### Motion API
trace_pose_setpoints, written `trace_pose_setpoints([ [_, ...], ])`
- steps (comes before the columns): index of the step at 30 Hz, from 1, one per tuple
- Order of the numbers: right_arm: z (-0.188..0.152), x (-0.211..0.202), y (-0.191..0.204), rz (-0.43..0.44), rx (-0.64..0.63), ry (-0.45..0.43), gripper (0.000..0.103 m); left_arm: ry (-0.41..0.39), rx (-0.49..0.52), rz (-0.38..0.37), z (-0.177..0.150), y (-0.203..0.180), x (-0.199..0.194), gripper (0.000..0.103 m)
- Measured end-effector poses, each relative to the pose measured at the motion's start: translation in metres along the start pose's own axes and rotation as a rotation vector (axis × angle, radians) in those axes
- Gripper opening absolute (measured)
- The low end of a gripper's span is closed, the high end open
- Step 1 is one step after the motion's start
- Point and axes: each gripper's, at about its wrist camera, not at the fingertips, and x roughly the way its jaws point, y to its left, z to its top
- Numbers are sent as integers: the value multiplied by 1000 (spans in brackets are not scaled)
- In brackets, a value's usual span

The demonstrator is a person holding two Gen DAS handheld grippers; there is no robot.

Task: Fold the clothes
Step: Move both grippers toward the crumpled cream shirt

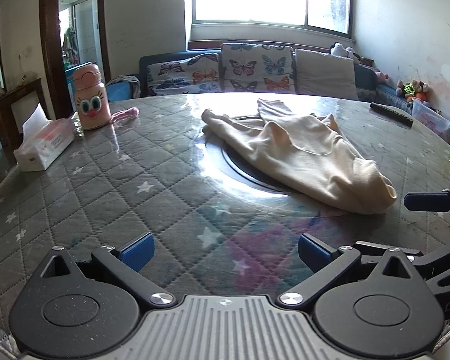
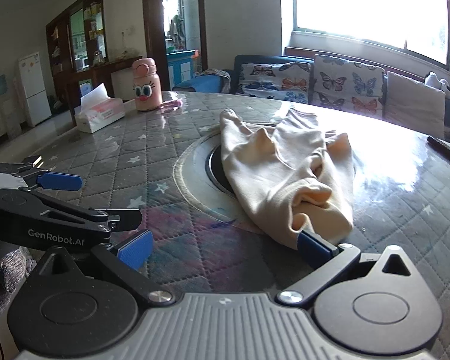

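cream garment (image 2: 285, 174) crumpled on table (image 2: 165, 150), fingers (image 2: 135, 253) apart

The right tongs (image 2: 225, 247) sit low over the counter (image 2: 111, 156), blue pads spread wide apart with nothing between them. The right-hand pad just touches the near edge of a cream garment (image 2: 285, 168), which lies crumpled over a round inset in the middle of the quilted, star-patterned cover. The left tongs (image 2: 99, 198) come in from the left, well apart from the garment, their fingers also apart. Far across the counter stand a pink bottle (image 2: 145, 85) with a cartoon face and, beside it, a tissue box (image 2: 100, 114). A sofa (image 2: 315, 87) with butterfly cushions sits under the bright window.
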Motion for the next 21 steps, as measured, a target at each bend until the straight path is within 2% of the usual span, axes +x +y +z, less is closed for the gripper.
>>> trace_pose_setpoints([
  [21,-8,5,-32,2,26,4,103,6,19,-9,5,-24,16,103],
])
